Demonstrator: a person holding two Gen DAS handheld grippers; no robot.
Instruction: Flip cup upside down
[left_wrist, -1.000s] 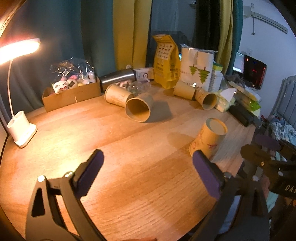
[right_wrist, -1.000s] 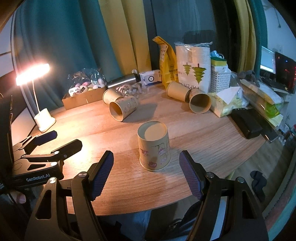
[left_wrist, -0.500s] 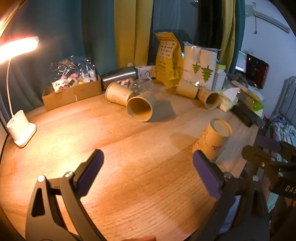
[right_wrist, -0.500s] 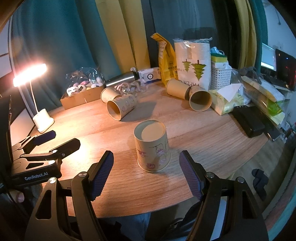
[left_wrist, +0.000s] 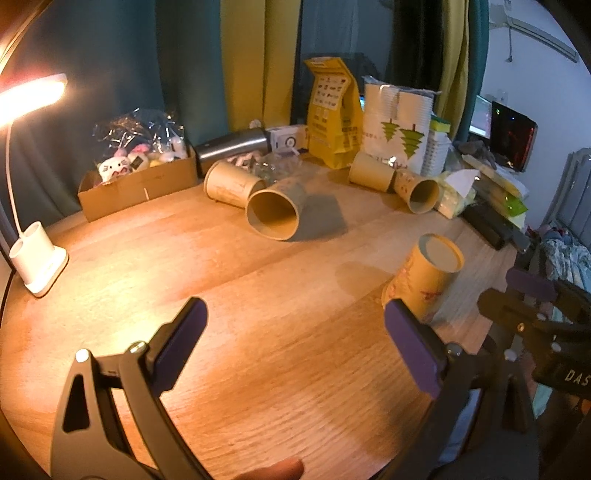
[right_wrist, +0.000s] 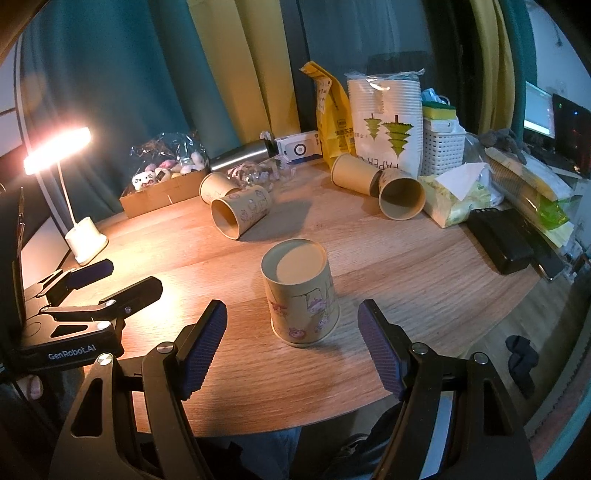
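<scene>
A tan paper cup (right_wrist: 301, 291) with cartoon prints stands upside down on the round wooden table (right_wrist: 406, 269), its flat base up. My right gripper (right_wrist: 291, 347) is open and empty, its jaws wide apart just in front of the cup, not touching it. The same cup (left_wrist: 424, 278) shows at the right in the left wrist view. My left gripper (left_wrist: 295, 347) is open and empty over the table's near part, and it appears at the left in the right wrist view (right_wrist: 92, 280).
Several paper cups lie on their sides further back: a pair (right_wrist: 240, 210) at the centre and a pair (right_wrist: 400, 192) at the right. A lit desk lamp (right_wrist: 85, 240) stands left. A cardboard box (right_wrist: 162, 192), bags and a black case (right_wrist: 498, 240) line the far and right edges.
Both cameras drift slightly; the upside-down cup stays standing in place. Both grippers stay open.
</scene>
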